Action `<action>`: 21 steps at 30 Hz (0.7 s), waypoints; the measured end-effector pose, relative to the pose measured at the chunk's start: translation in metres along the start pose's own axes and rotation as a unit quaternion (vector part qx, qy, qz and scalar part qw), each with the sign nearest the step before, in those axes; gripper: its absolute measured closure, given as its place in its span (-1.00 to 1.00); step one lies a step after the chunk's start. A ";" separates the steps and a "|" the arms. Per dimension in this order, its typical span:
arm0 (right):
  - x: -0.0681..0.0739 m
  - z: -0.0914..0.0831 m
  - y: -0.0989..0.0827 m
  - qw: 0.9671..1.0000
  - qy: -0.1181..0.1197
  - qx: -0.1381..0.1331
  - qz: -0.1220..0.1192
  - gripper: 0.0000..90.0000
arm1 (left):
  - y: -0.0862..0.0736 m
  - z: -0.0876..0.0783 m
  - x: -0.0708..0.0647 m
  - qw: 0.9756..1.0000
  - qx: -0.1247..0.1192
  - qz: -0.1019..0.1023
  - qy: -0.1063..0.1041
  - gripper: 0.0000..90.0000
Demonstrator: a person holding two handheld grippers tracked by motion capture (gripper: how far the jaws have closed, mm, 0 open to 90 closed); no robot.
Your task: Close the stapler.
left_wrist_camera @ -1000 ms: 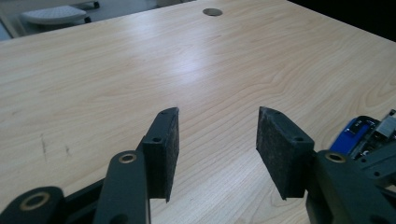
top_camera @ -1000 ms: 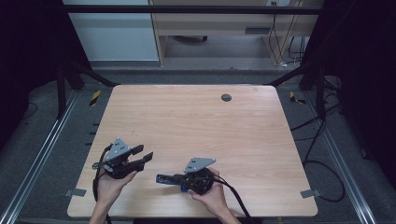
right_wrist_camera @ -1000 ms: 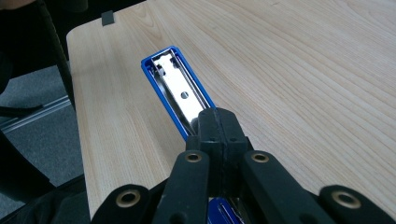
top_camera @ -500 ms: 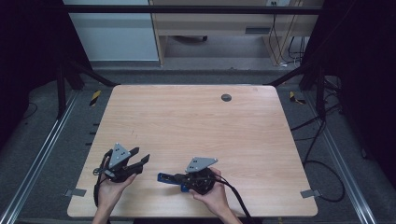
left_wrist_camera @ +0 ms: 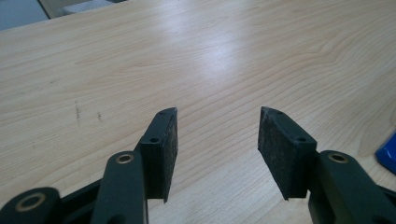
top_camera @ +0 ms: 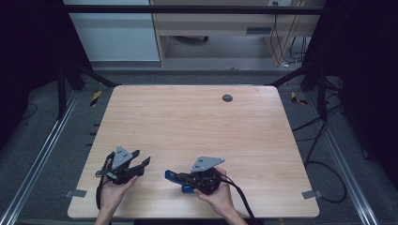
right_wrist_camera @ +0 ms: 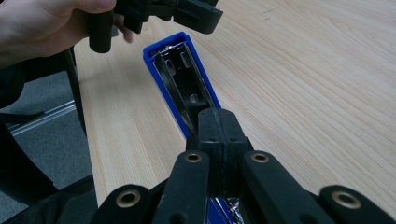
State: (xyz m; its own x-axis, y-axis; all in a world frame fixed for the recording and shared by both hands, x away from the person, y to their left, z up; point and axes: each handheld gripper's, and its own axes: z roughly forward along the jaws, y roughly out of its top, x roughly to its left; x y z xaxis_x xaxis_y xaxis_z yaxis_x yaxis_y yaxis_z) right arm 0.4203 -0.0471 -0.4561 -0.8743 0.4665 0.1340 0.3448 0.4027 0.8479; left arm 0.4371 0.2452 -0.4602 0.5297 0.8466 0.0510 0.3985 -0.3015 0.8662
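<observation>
Left gripper [top_camera: 141, 161] has been shifted slightly toward the table's near edge since a second ago, hand drawn back; right gripper [top_camera: 176, 177] and the blue stapler [top_camera: 174, 177] are unchanged in place. The stapler is seen lying at roughly 6 o'clock on the wooden table [top_camera: 197, 126], just in from the near edge, its open metal channel facing up in the right gripper view [right_wrist_camera: 180, 79]. Right jaws are pressed fully together; the stapler's blue body passes under and between them, extending out past the tips [right_wrist_camera: 219, 122] toward 11 o'clock in that view. Whether it is actually pinched cannot be told. Left jaws are held moderately wide [left_wrist_camera: 217, 140], nothing between the pads, bare tabletop beyond. A blue stapler corner is caught at 3 o'clock in the left gripper view [left_wrist_camera: 387, 151], well apart from the left pads.
</observation>
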 end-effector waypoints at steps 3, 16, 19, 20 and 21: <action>0.000 -0.001 0.000 1.000 0.000 -0.001 0.002 1.00 | -0.001 -0.001 0.001 1.000 0.000 -0.007 -0.002 0.06; -0.003 -0.013 -0.003 1.000 0.000 -0.007 0.005 1.00 | -0.004 0.000 0.003 0.999 0.017 -0.027 -0.012 -0.01; -0.005 -0.018 -0.005 1.000 -0.002 -0.008 0.009 1.00 | -0.004 0.001 0.003 0.999 0.020 -0.024 -0.012 -0.01; -0.006 -0.019 -0.005 1.000 -0.001 -0.008 0.010 1.00 | -0.004 0.001 0.002 0.999 0.021 -0.026 -0.013 -0.01; -0.007 -0.021 -0.006 1.000 -0.003 -0.008 0.010 1.00 | -0.004 0.001 0.002 0.999 0.022 -0.025 -0.013 -0.01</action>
State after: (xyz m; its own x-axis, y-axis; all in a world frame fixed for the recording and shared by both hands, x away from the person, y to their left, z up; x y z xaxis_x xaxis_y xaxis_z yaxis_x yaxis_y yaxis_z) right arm 0.4168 -0.0690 -0.4518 -0.8653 0.4789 0.1480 0.3564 0.3801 0.8536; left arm 0.4376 0.2477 -0.4641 0.5276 0.8495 -0.0064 0.4574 -0.2778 0.8448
